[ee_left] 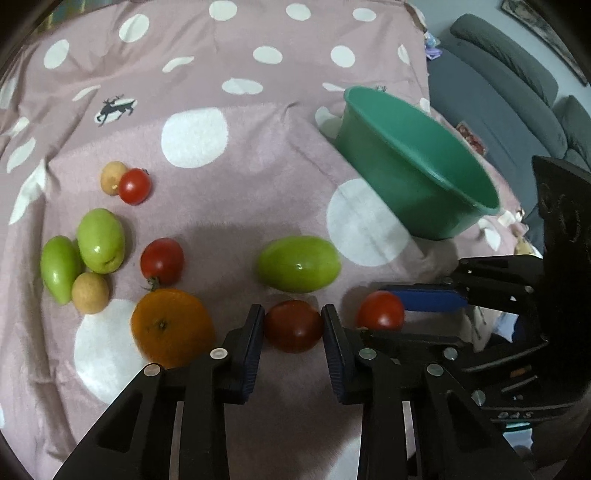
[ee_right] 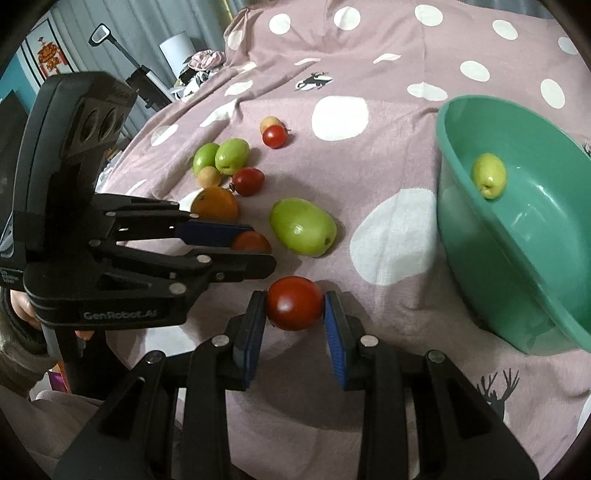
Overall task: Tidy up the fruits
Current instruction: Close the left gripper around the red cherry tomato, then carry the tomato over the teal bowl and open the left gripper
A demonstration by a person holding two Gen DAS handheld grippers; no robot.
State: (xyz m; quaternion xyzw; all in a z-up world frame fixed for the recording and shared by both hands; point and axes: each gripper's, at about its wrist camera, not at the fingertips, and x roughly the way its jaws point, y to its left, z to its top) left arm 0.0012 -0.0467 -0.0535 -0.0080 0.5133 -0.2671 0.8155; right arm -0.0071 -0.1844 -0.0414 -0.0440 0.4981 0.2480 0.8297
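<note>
Left gripper [ee_left: 293,325]: clamped on a dark red tomato [ee_left: 293,325] resting on the spotted cloth [ee_left: 258,177].
Right gripper [ee_right: 294,304]: clamped on a red tomato [ee_right: 294,302], seemingly just above the cloth.
Bowl [ee_right: 517,258]: green, tilted, near the cloth's far right edge, holding one small green fruit [ee_right: 488,175].
Loose fruit: a large green fruit [ee_left: 298,264] mid-cloth; an orange [ee_left: 171,328] beside the left gripper.

You work over a pink blanket [ee_left: 258,155] with white dots and small deer prints, rumpled toward its far edge. Beyond its right edge stands a grey sofa [ee_left: 509,85], a framed picture [ee_left: 543,26] above it. Past the left edge you see grey curtains [ee_right: 122,22], a white lamp shade [ee_right: 176,50] and a red wall ornament [ee_right: 50,55].
</note>
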